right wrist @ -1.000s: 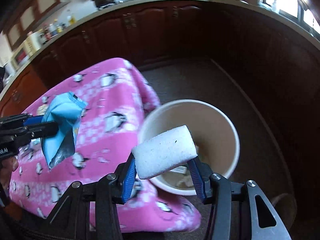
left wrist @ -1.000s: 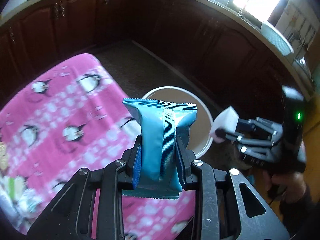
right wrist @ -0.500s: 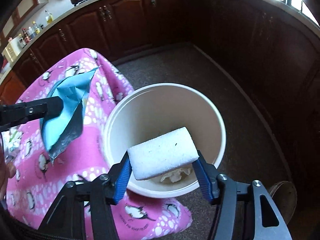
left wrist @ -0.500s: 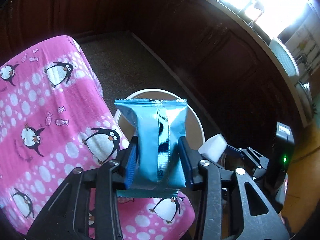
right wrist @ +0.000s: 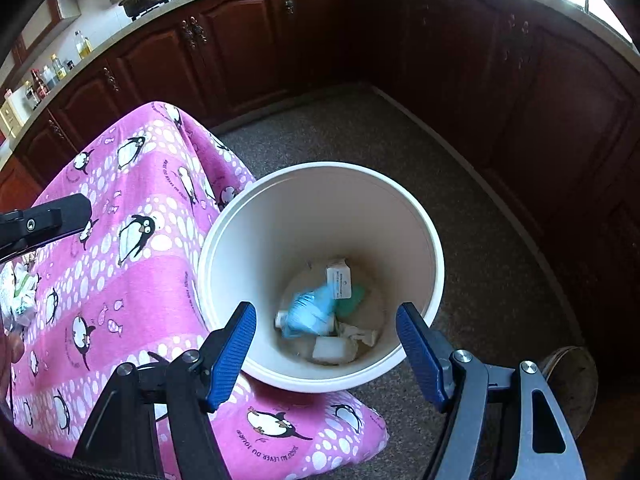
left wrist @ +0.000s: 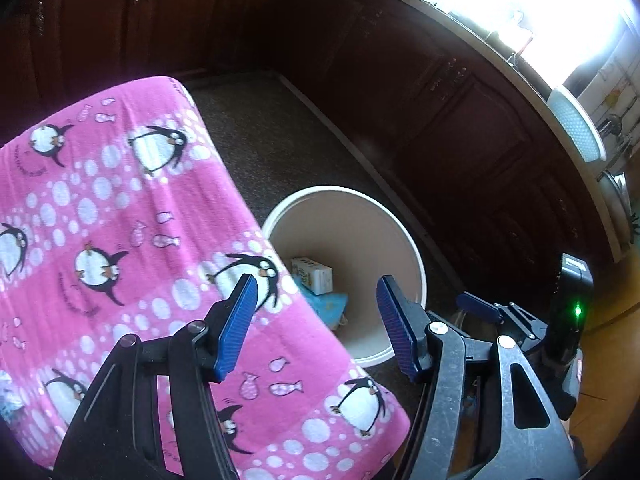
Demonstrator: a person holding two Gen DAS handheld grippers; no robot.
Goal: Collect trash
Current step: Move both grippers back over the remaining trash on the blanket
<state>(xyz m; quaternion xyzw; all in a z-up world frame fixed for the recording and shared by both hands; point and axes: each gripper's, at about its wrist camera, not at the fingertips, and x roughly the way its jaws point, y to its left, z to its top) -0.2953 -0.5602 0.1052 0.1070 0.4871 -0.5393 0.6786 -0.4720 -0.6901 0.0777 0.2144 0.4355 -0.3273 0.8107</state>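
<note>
A white bucket (right wrist: 432,248) stands on the floor beside the pink penguin tablecloth (right wrist: 132,276). Inside it lie the blue wrapper (right wrist: 308,312), the white sponge (right wrist: 328,348), a small white box (right wrist: 338,278) and other scraps. My right gripper (right wrist: 326,330) is open and empty above the bucket's near rim. My left gripper (left wrist: 316,312) is open and empty over the cloth's corner, next to the bucket (left wrist: 408,240). The right gripper shows in the left wrist view (left wrist: 480,308), and one left finger shows in the right wrist view (right wrist: 48,220).
Dark wooden cabinets (right wrist: 460,52) curve round the speckled floor (right wrist: 360,132). More crumpled trash (right wrist: 18,292) lies on the cloth at the far left. A round wooden thing (right wrist: 572,384) sits on the floor right of the bucket.
Both grippers have opened. The blue wrapper has left my left gripper and the white sponge my right gripper; both now lie in the bucket.
</note>
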